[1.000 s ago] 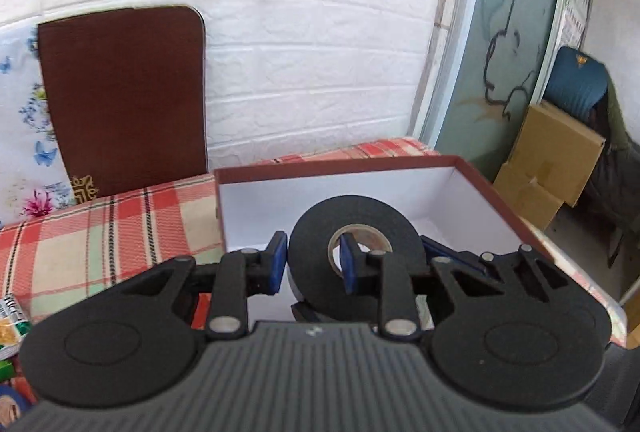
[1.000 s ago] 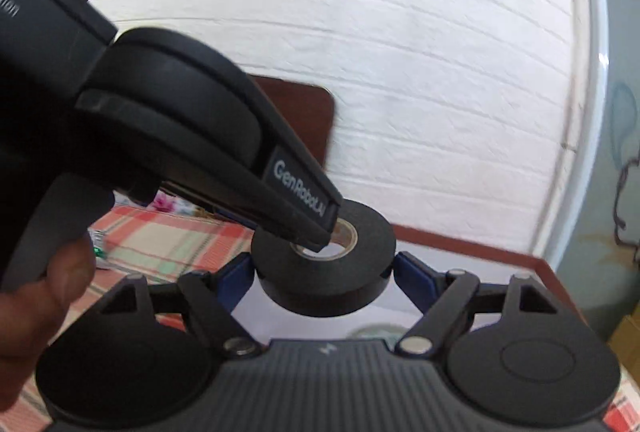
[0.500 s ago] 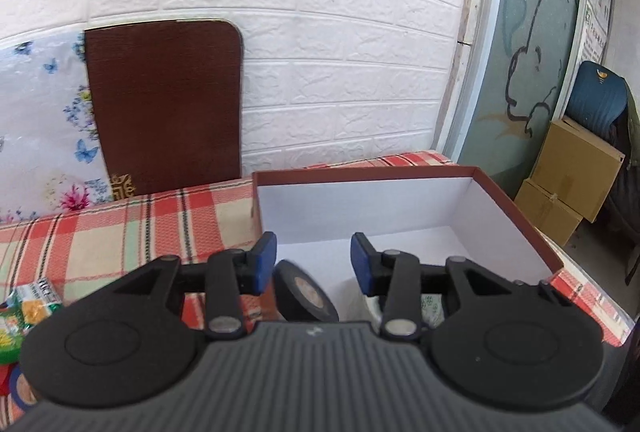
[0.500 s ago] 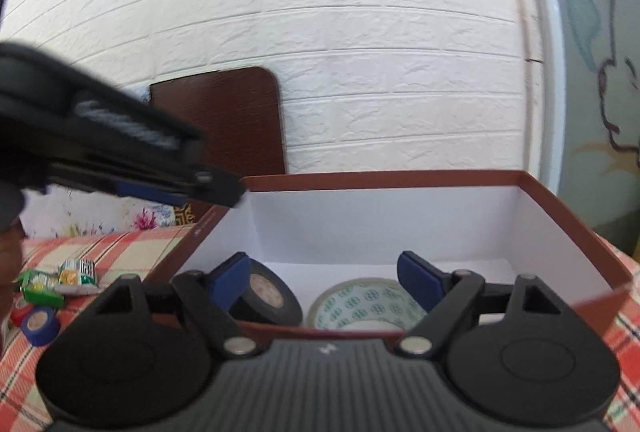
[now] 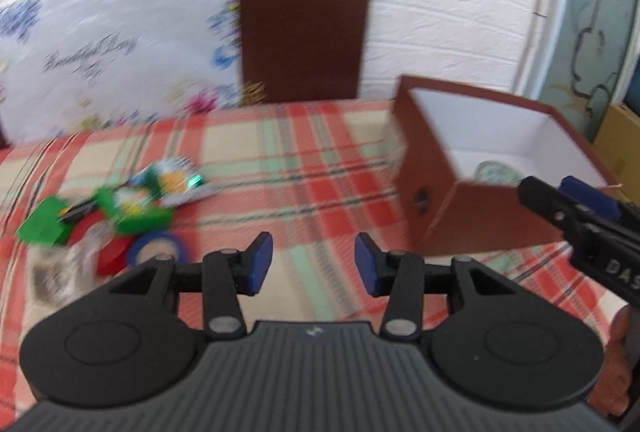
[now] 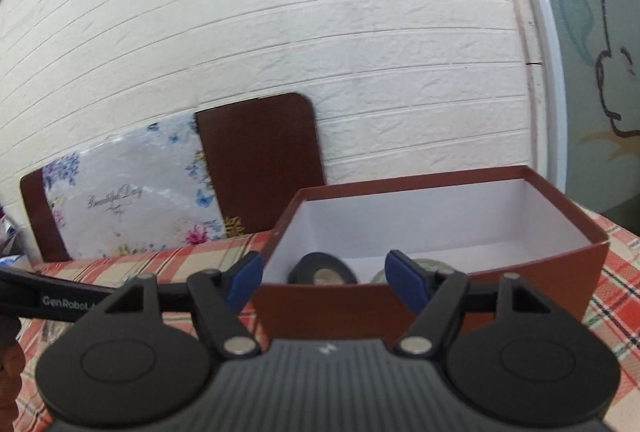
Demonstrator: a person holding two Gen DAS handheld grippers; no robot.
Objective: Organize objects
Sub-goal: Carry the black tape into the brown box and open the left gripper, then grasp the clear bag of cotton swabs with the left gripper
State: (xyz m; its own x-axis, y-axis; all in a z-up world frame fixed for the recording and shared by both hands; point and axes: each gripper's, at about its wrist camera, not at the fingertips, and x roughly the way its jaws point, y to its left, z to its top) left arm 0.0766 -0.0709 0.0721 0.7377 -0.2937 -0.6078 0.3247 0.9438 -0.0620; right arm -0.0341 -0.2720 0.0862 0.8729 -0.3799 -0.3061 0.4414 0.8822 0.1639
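Note:
An open brown box [image 6: 520,272] with a white inside stands on the plaid tablecloth [image 5: 304,168]; it also shows at the right of the left wrist view [image 5: 448,216]. A black tape roll [image 6: 322,270] and a patterned clear tape roll [image 6: 436,266] lie inside it. My left gripper [image 5: 314,266] is open and empty over the cloth, left of the box. My right gripper [image 6: 324,282] is open and empty just in front of the box's near wall. A blurred pile of green packets [image 5: 132,204] and a blue tape roll [image 5: 158,248] lies at the left.
A brown board [image 5: 302,28] and a floral white board [image 5: 116,48] lean on the white brick wall behind the table. A red piece [image 5: 112,258] lies by the blue roll. The right gripper's body [image 5: 592,236] crosses the right edge of the left wrist view.
My left gripper let go of the black tape roll into the box, then swung left and back out over the cloth. My right gripper drew back from the box a little.

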